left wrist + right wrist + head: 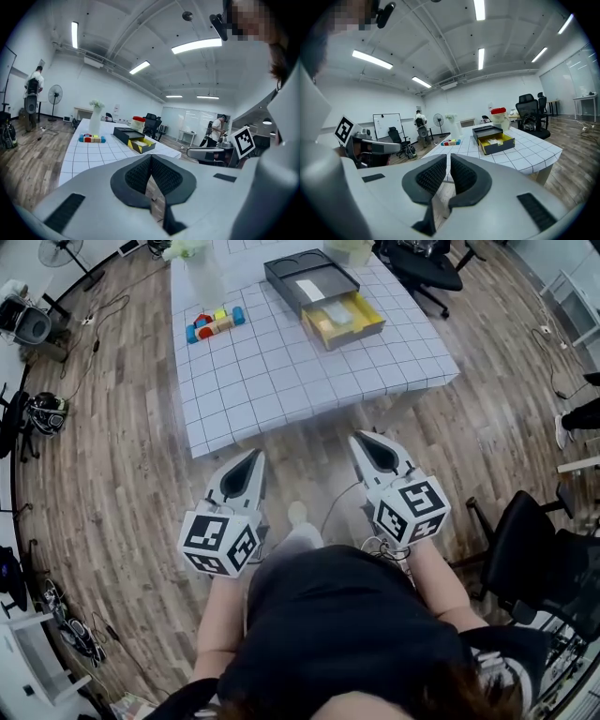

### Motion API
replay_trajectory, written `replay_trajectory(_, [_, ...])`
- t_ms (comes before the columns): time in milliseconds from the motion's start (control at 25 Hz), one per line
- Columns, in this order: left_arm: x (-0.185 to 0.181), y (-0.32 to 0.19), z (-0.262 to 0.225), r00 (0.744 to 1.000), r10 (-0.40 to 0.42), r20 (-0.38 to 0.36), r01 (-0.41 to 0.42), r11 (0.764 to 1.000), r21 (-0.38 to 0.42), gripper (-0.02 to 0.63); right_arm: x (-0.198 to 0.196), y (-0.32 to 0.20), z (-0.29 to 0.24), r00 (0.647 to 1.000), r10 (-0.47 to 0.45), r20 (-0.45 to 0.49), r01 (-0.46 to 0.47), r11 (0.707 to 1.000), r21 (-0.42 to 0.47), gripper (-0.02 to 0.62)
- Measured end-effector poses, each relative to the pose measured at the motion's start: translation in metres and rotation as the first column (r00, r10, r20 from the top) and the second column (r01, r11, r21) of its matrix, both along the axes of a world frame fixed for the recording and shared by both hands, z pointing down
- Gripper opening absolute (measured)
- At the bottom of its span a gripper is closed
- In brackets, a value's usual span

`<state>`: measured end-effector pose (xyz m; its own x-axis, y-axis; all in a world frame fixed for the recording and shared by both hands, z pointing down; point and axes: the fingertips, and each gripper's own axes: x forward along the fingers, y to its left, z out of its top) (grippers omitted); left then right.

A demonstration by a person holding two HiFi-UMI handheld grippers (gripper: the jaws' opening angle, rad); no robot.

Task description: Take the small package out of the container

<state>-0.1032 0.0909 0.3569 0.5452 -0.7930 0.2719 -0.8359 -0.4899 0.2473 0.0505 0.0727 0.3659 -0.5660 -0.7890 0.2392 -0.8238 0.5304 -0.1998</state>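
The wooden floor (122, 474) fills most of the head view. The table (281, 381), covered in a white grid cloth, stands at the far side, well apart from both grippers. An office chair (427, 263) stands at the table's far right corner. The black container (309, 279) lies on the far right part of the table, with a yellow tray (343, 321) projecting from its near end. The left gripper (255, 457) and the right gripper (364, 440) are over the floor, near the person and pointing toward the table.

- Left gripper: pads meet at the tips, empty.
- Right gripper: pads a narrow slit apart, empty.

The coloured blocks (214, 323) lie to the left of the container. The small package (339, 315), pale, rests inside the yellow tray.
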Motion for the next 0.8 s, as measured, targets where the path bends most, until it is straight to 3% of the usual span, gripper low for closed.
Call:
replay_trajectory(600, [-0.044, -0.106, 0.013, 0.998, 0.057, 0.035, -0.056, 0.998, -0.016, 0.026, -0.034, -0.100, 0.008, 1.000, 0.017, -0.005, -0.017, 0.999, -0.052, 0.149])
replay_trajectory(800, [-0.049, -0.130, 0.018, 0.996, 0.085, 0.026, -0.085, 0.996, -0.027, 0.026, -0.035, -0.127, 0.006, 0.999, 0.034, -0.019, -0.035, 0.997, -0.062, 0.153])
